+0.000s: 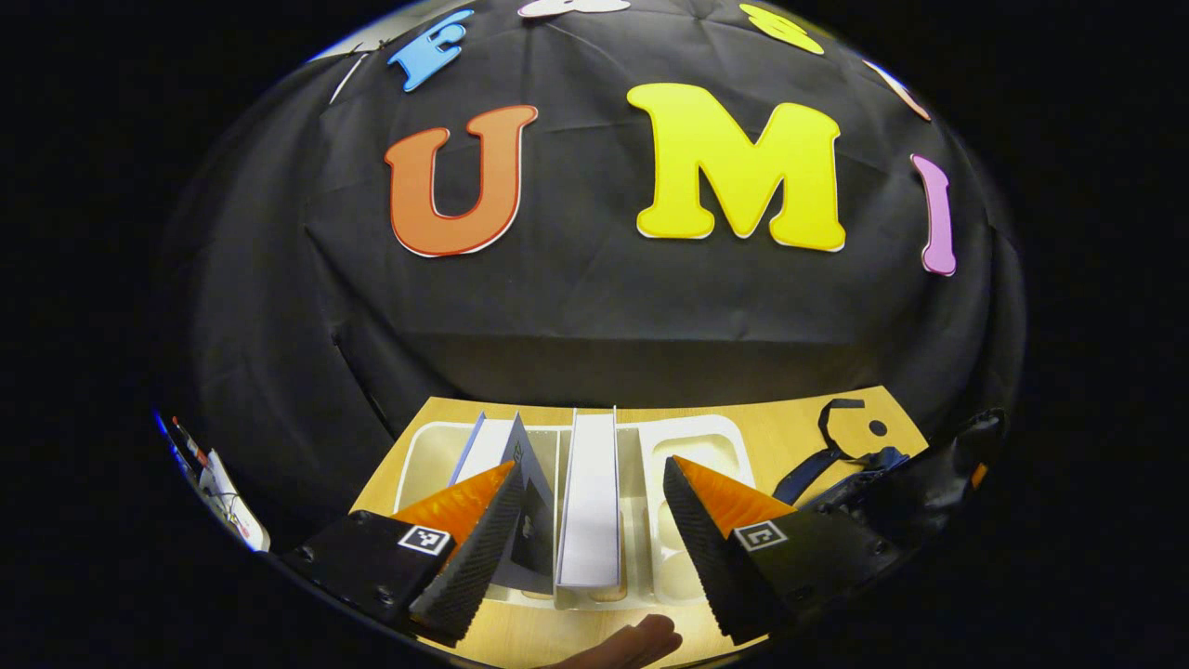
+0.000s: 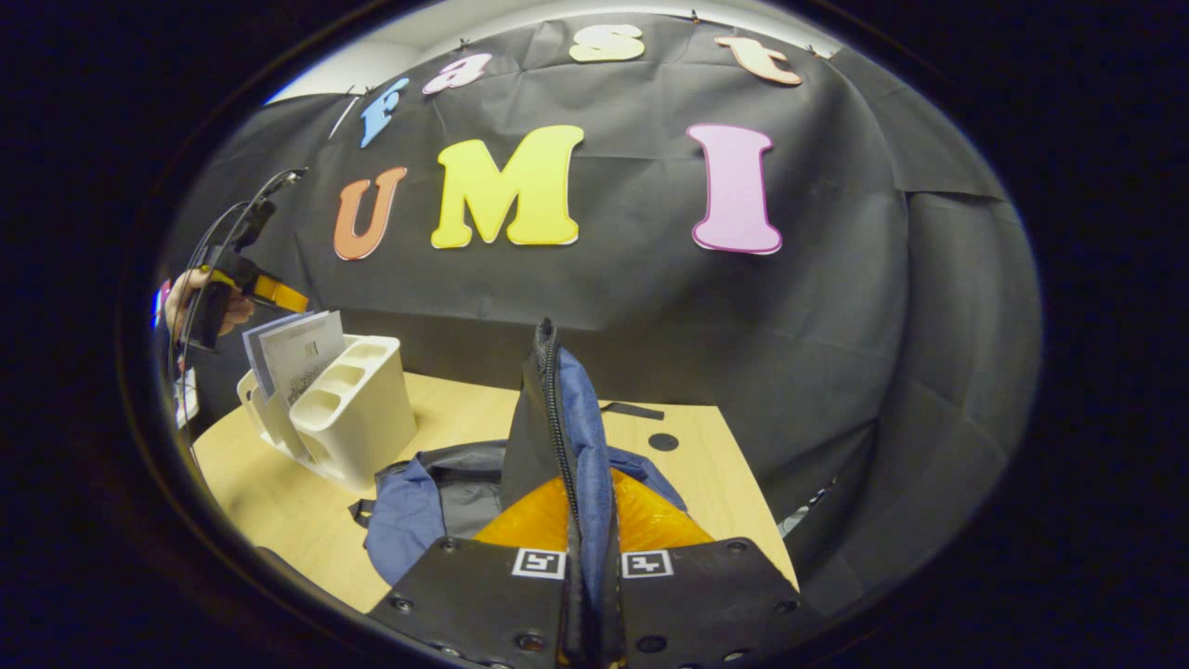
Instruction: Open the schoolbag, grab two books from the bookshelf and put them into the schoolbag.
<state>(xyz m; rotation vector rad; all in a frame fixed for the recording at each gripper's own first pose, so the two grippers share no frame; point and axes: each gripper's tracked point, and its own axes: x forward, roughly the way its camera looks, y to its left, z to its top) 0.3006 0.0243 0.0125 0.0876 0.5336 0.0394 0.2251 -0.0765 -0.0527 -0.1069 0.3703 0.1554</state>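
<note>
Nearest to me, in the right gripper view, my right claw [image 2: 578,548] is pinched together on the schoolbag's flap [image 2: 557,418], both fingers pressing on the fabric beside the zipper and holding it up so it stands tall in front of the camera. Below and to the side of it the rest of the schoolbag [image 2: 418,502] slumps on the counter [image 2: 279,502], its mouth apparently parted where I hold the flap. I judge the opening step to be done, or nearly so, though I cannot see into the bag to say it holds no book yet.

In the left gripper view my left claw [image 1: 581,530] is spread wide with nothing in it. Its fingers straddle the upright white book [image 1: 590,502], without touching it as far as I can tell. Just beside that one, the second book [image 1: 506,465] leans in the next slot, close against one of my fingers. A fingertip of a hand [image 1: 632,643] shows at the bottom edge.

Farther off, the bookshelf [image 2: 358,413], a pale slotted holder, sits on the counter near the bag, with both books [image 2: 297,358] standing in it. My left claw hovers above them there, held in a hand [image 2: 200,302].

So both books remain to be taken and dropped in; first I must close on the white one.
</note>
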